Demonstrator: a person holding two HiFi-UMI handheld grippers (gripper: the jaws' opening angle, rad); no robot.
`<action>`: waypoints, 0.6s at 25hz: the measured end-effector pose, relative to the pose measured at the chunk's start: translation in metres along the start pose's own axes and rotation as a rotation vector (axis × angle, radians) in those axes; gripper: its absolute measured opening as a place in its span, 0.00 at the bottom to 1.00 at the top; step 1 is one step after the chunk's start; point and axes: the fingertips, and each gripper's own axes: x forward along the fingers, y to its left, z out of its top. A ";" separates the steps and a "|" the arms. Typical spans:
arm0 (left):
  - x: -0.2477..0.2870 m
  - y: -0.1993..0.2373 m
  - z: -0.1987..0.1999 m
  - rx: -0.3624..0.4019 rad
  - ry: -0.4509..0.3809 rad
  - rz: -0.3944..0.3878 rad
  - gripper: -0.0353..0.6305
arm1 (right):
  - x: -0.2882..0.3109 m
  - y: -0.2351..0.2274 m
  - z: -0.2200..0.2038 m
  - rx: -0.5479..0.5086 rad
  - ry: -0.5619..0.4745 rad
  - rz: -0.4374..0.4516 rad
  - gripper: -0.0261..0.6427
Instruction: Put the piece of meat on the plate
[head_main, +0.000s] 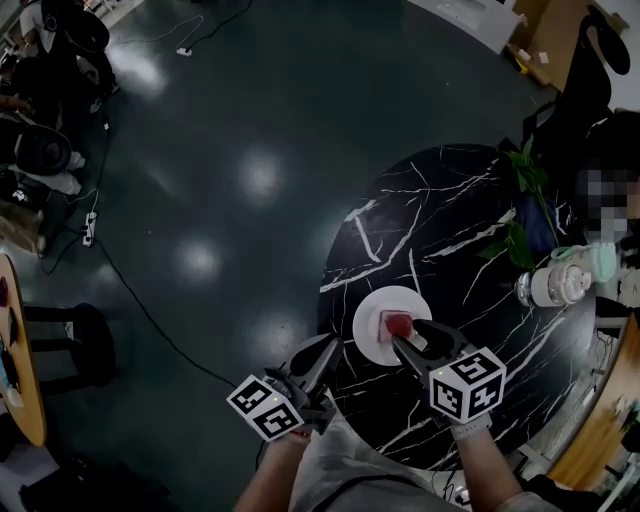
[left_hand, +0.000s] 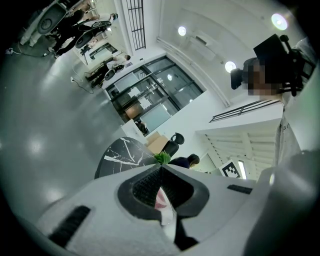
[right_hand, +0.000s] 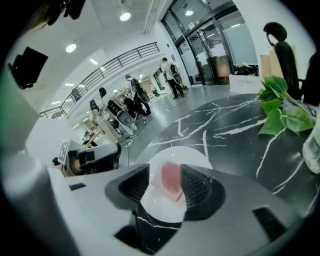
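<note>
Plate (head_main: 372, 325) sits near the left edge of the round bench (head_main: 450, 240), with the meat (head_main: 399, 324) lying on it. Right hand-held gripper (head_main: 408, 333) is angled down over the meat, jaws wide apart on either side, pads not pressing. Left hand-held gripper (head_main: 330, 346) is just off that edge, over the dark floor (head_main: 250, 150), jaws together, empty. The marbled top beyond the plate is bare. Plant (head_main: 520, 200) and jar (head_main: 555, 285) stand at the far rim.

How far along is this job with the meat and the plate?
Done: the meat lies on the white plate. In hand: the right gripper is open, jaws either side of the meat, not pressing it. Remaining: only drawing that gripper away, it seems.
</note>
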 end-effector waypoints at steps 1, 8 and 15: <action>-0.001 -0.002 0.000 0.002 -0.002 -0.002 0.07 | -0.002 0.001 0.001 -0.002 -0.009 -0.003 0.29; -0.013 -0.019 -0.008 0.013 -0.014 -0.017 0.07 | -0.018 0.016 -0.009 -0.013 -0.032 0.010 0.29; -0.031 -0.050 -0.015 0.046 -0.026 -0.037 0.07 | -0.053 0.049 -0.010 -0.023 -0.149 0.097 0.29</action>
